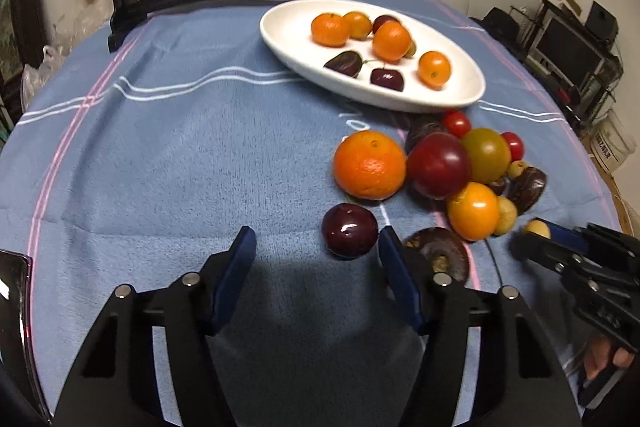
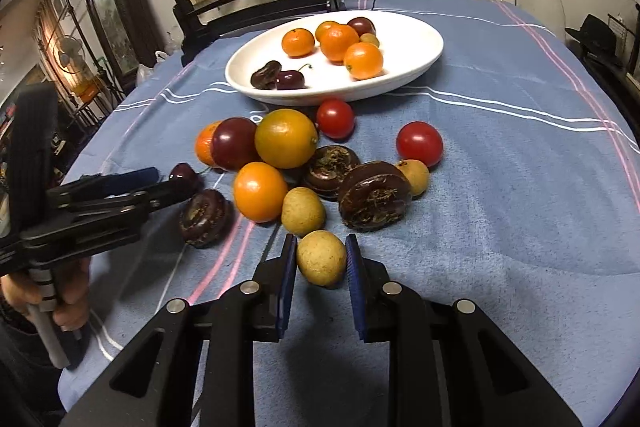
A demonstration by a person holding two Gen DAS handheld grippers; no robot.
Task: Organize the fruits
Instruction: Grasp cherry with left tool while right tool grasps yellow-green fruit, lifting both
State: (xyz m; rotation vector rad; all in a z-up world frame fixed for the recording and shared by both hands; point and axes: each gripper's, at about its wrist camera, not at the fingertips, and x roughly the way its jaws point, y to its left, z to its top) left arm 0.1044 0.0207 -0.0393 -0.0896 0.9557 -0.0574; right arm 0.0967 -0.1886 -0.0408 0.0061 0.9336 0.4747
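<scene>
On the near side of the white oval plate, loose fruit lies heaped on the desk's blue cloth. The right tool is clamped on a small tan longan at the heap's near edge, a blue pad pressing each side of it. The left tool hangs with its jaws partly apart; a dark cherry sits just inside its right finger, and the pads do not press on it. Beyond the cherry, toward the plate, lie a large orange, a dark red plum and two cherry tomatoes. The plate holds small oranges and dark cherries.
</scene>
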